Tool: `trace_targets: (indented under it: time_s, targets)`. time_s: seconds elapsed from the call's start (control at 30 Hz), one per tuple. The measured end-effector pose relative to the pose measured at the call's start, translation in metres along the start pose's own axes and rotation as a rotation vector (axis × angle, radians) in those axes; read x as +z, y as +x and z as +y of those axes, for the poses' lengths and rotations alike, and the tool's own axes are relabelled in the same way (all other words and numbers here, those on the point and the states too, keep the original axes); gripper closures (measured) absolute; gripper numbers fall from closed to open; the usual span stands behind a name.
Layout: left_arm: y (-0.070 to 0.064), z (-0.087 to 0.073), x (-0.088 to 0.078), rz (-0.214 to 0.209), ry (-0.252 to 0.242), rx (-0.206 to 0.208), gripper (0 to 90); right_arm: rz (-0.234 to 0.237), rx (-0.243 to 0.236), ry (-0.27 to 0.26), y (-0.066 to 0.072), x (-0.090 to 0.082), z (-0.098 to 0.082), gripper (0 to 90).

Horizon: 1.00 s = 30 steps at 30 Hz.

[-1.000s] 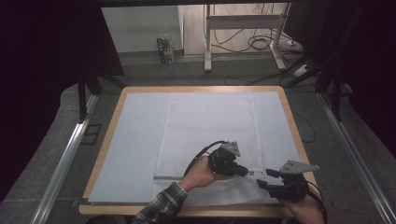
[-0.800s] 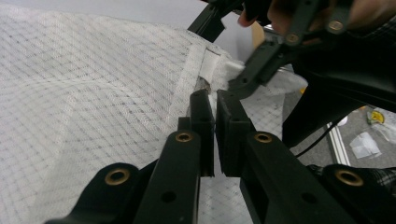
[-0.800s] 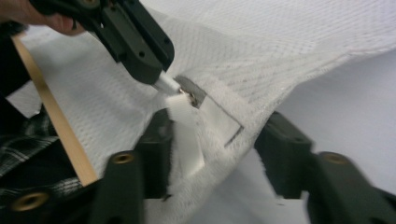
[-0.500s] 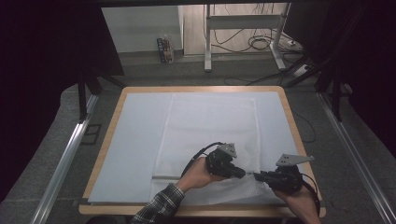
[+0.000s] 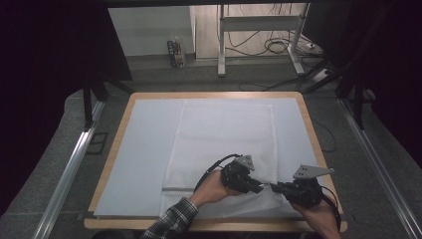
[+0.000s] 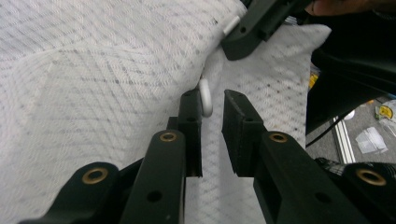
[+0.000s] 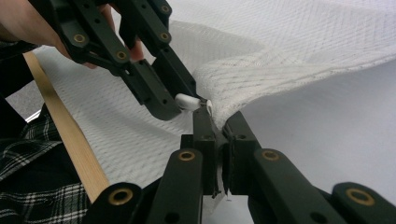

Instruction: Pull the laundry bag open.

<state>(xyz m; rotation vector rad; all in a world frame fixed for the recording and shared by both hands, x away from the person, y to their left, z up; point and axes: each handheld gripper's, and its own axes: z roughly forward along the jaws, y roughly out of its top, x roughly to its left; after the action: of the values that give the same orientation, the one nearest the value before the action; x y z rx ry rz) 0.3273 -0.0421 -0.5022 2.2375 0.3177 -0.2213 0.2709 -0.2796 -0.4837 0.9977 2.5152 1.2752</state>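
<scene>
A white mesh bag (image 5: 224,134) lies flat on the table, its near right corner lifted. My left gripper (image 5: 259,188) (image 6: 212,95) points at that corner. Its jaws have just been opening and stand open by a narrow gap. The white zipper pull (image 6: 205,98) (image 7: 188,101) rests between them, against one pad and apart from the other. My right gripper (image 5: 273,186) (image 7: 217,116) faces the left one, tip to tip, and is shut on the bag's mesh edge (image 7: 243,88) beside the pull. The right gripper's jaw tip (image 6: 247,32) shows just beyond the pull.
A pale blue mat (image 5: 144,149) covers the wooden-rimmed table (image 5: 114,144). A plaid sleeve (image 5: 169,219) comes in over the near edge. Metal rails (image 5: 69,169) run along both sides, and a stand with cables (image 5: 259,35) is on the floor behind.
The right gripper has edged a little left toward the left gripper, so their tips now meet at the bag's corner. The left hand has stayed put.
</scene>
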Motion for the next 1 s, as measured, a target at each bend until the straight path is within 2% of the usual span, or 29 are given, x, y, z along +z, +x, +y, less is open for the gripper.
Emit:
trace_targets:
  time_s: [0.13,0.3,0.43,0.6,0.73,0.87,1.0]
  targets:
    - [-0.002,0.003,0.003,0.042,0.011,-0.009,83.4,0.005,-0.005,-0.002,0.001,0.0,0.0,84.4]
    - [-0.003,0.002,0.003,0.05,0.023,-0.015,86.6,0.007,-0.008,-0.002,0.001,0.0,0.0,84.4]
    - [-0.002,0.002,0.003,0.041,0.015,-0.021,86.8,0.006,-0.007,-0.006,0.002,0.0,0.0,84.3]
    - [-0.004,0.002,0.006,0.052,0.02,-0.002,81.8,0.008,-0.001,-0.009,0.001,0.0,0.001,84.3]
    - [-0.007,0.004,0.012,0.083,0.03,0.015,79.5,0.01,0.002,-0.012,0.001,0.0,0.001,84.3]
    - [-0.006,0.004,0.011,0.094,0.032,-0.003,85.5,0.008,0.001,-0.013,0.001,-0.001,0.001,84.4]
    - [-0.005,0.002,0.008,0.082,0.027,-0.011,87.0,0.003,-0.002,-0.012,0.001,-0.001,0.0,84.4]
